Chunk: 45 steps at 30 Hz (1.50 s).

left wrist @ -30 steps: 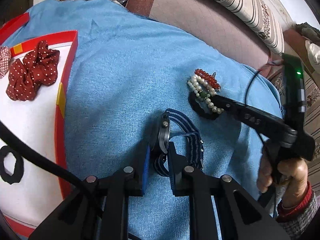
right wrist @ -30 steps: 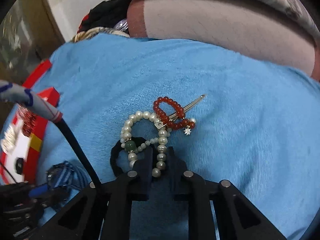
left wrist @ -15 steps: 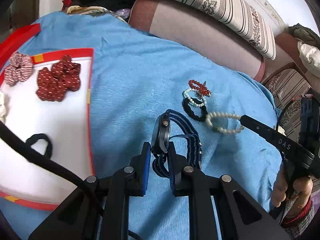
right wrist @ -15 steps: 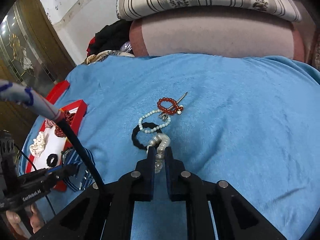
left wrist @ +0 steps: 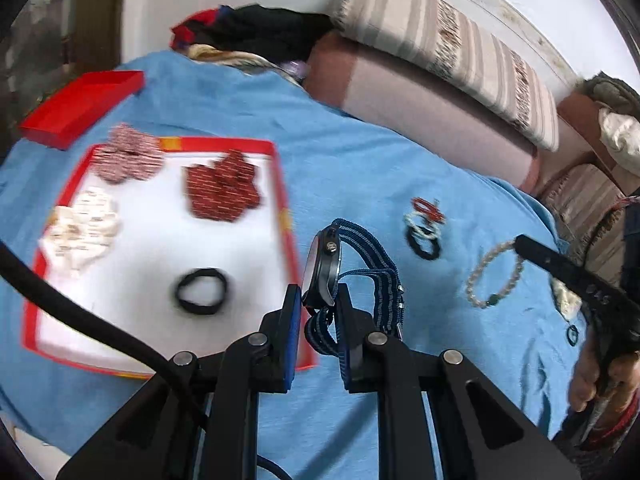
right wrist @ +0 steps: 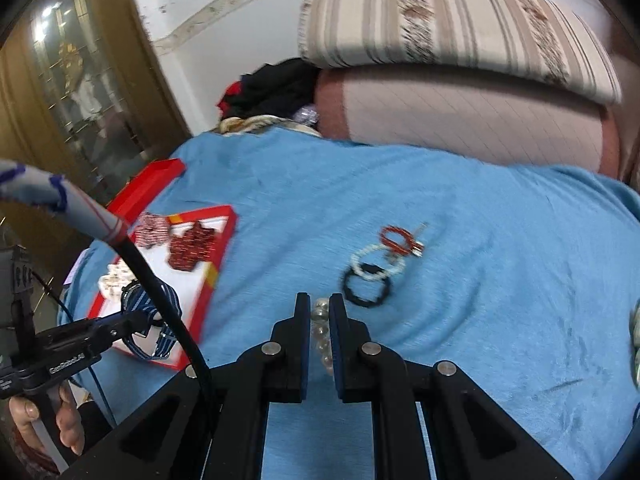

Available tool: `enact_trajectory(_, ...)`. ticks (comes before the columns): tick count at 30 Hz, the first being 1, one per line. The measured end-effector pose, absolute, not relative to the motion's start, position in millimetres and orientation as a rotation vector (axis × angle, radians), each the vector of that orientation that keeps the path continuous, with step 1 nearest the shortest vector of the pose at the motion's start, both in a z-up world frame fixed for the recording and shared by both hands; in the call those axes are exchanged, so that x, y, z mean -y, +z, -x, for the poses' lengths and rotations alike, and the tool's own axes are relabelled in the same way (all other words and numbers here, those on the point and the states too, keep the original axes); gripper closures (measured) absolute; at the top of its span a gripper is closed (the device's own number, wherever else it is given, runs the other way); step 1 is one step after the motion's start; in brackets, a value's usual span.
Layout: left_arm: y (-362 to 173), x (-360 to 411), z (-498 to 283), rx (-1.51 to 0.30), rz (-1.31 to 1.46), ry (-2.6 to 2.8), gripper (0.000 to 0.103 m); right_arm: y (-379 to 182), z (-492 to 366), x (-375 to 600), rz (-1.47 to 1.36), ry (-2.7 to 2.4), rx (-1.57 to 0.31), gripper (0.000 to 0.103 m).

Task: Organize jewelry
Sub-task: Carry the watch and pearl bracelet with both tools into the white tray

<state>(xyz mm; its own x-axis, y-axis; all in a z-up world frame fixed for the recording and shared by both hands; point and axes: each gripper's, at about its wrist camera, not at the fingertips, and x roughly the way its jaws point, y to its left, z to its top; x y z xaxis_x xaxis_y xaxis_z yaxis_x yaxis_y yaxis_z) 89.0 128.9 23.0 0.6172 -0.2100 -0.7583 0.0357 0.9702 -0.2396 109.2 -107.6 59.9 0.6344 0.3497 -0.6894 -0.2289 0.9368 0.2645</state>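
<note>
Jewelry half sorted: three scrunchies (left wrist: 222, 192) and a black hair tie (left wrist: 201, 291) already in the red-rimmed tray (left wrist: 280, 184). Watch (left wrist: 326, 268) pinched in left gripper (left wrist: 318, 312), raised beside the tray's edge; pearl bracelet (left wrist: 494, 276) pinched in right gripper (right wrist: 320, 320), lifted clear. Left on the blue blanket (right wrist: 460, 208): red bead bracelet (right wrist: 398, 238), small pearl ring (right wrist: 374, 264), black band (right wrist: 366, 290).

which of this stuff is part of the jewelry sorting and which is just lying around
Part of the job: watch in left gripper; pearl bracelet in right gripper; red bead bracelet; small pearl bracelet; red-rimmed tray.

Lying about: striped pillow; clothes pile; blue blanket.
</note>
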Motion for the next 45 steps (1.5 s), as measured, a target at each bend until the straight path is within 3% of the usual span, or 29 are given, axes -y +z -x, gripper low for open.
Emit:
enact_trajectory(10, 17.5, -214.1, -77.9, -0.897, 0.238, 0.025, 0.087, 83.8, -118.7, 4.2, -0.082, 0.499, -0.789, 0.093)
enact_trajectory(19, -10.9, -250.8, -75.9, -0.959, 0.248, 0.119, 0.087, 49.3, -125.0, -75.8, -0.064, 0.612, -0.88, 0.093)
enact_trajectory(35, -30.1, -264.1, -77.6, -1.013, 0.289, 0.155, 0.087, -4.3, -133.2, -72.8, -0.046, 0.532, -1.014, 0.093)
enact_trajectory(36, -28.6, -264.1, -76.7, -1.005, 0.289, 0.159, 0.085, -6.5, -133.4, -73.3, -0.041, 0.534, -1.022, 0.093)
enact_trajectory(40, -20.8, -262.7, -73.9, -0.973, 0.286, 0.169, 0.059, -12.7, -132.7, -76.2, -0.016, 0.525, -1.031, 0.092)
enact_trajectory(45, -9.7, -254.8, -71.8, -0.949, 0.261, 0.162, 0.056, -8.3, -131.1, -73.5, -0.008, 0.507, -1.011, 0.091)
